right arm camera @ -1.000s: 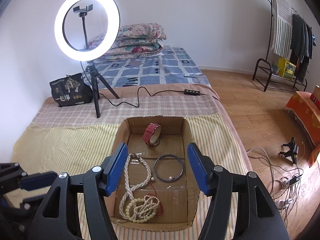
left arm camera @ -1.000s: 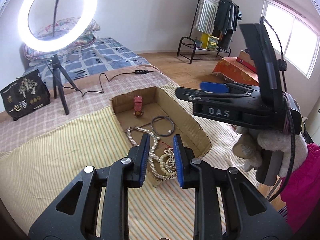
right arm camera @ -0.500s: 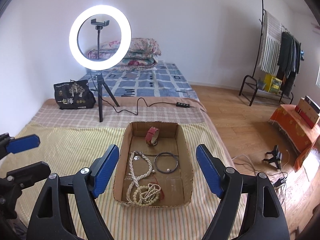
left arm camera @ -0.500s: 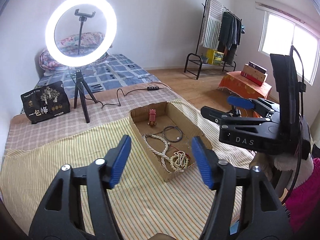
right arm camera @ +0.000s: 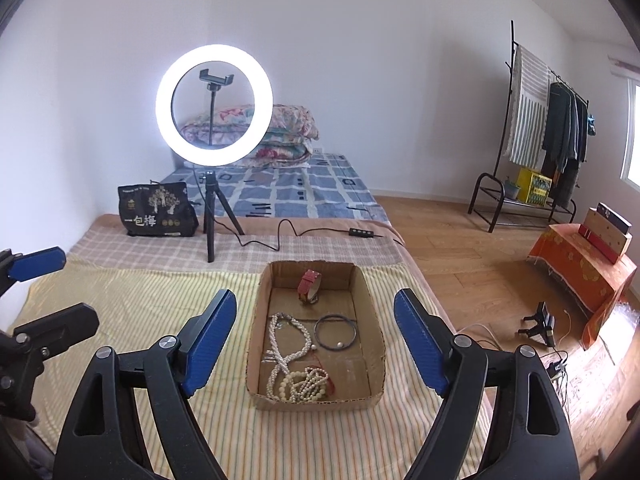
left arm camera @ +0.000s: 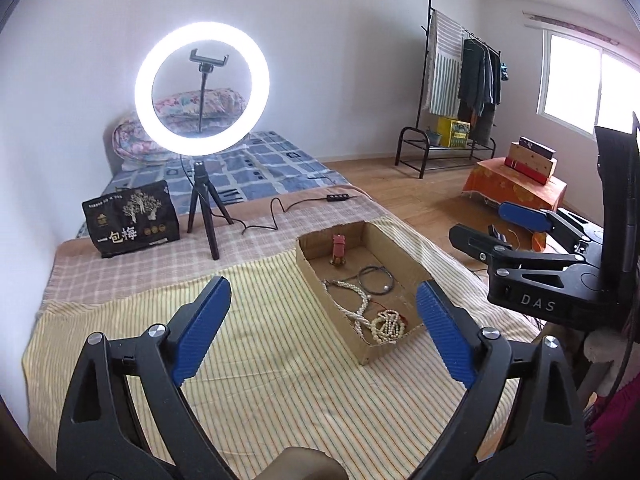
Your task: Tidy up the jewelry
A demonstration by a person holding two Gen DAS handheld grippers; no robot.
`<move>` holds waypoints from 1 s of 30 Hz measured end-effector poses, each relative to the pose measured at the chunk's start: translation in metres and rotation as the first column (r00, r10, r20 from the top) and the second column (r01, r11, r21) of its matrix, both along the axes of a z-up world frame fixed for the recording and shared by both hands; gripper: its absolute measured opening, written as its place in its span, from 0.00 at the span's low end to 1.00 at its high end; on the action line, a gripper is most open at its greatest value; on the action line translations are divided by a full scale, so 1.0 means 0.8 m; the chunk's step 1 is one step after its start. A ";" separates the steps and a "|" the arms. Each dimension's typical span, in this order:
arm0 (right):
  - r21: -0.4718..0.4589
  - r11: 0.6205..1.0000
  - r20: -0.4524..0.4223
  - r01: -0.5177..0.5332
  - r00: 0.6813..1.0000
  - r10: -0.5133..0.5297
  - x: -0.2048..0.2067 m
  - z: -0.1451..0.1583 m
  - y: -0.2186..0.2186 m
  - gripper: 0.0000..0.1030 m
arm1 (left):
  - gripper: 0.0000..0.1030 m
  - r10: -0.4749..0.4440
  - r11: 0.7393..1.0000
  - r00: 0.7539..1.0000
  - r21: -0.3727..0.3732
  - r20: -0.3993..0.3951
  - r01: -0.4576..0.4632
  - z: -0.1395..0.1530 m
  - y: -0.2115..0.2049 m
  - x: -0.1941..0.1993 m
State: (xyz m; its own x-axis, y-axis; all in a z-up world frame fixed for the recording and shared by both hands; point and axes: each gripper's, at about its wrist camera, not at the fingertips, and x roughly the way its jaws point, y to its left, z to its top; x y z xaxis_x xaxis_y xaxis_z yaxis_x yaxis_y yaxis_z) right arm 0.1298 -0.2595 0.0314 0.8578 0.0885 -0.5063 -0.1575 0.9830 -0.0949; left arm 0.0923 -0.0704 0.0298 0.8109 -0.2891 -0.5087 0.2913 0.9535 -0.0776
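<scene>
- Left of the cardboard box [right arm camera: 316, 396], at the far edge of the checked blanket, a black bag [right arm camera: 157, 211] stands upright beside the tripod of a lit ring light [right arm camera: 214, 105].
- Nearer than the bag and still left of the box, the left gripper [left arm camera: 322, 330] hangs over the striped cloth [right arm camera: 132, 308]; its jaws are opening, already wide, with nothing between them.
- Inside the box, at its far end, a red watch [right arm camera: 310, 286] stands on edge.
- In the middle of the box, a long pearl necklace [right arm camera: 288, 338] lies on the left side and a dark bangle [right arm camera: 335, 332] on the right, close together.
- At the box's near end, a pile of cream beads [right arm camera: 306, 384] touches the necklace.
- The right gripper [right arm camera: 314, 346] is above the box's near half, jaws spread wide and empty.
- Right of the box, across the wooden floor, stand an orange-covered table [right arm camera: 580, 276] and a clothes rack [right arm camera: 536, 136].
</scene>
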 end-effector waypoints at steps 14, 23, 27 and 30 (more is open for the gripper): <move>-0.010 1.000 0.019 0.007 1.000 -0.007 -0.005 -0.007 0.005 0.79 | 1.00 0.033 0.996 0.999 0.087 0.038 -0.036 -0.012 -0.005 -0.010; -0.031 1.000 0.010 0.003 1.000 -0.003 -0.004 -0.014 0.014 0.79 | 1.00 0.056 0.995 0.998 0.081 0.031 -0.058 -0.013 0.006 -0.004; -0.032 0.999 0.009 0.004 1.000 -0.003 -0.004 -0.015 0.014 0.79 | 1.00 0.061 0.995 0.998 0.077 0.030 -0.064 -0.013 0.009 -0.002; -0.029 1.000 0.007 0.007 1.000 -0.007 -0.002 -0.016 0.014 0.79 | 1.00 0.060 0.995 0.998 0.075 0.030 -0.062 -0.013 0.009 -0.002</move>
State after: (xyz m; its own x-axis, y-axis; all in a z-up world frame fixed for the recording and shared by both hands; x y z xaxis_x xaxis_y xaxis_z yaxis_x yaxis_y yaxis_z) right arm 0.1278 -0.2485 0.0188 0.8617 0.0678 -0.5029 -0.1500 0.9808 -0.1248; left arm 0.0903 -0.0628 0.0195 0.8401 -0.2001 -0.5042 0.2337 0.9723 0.0034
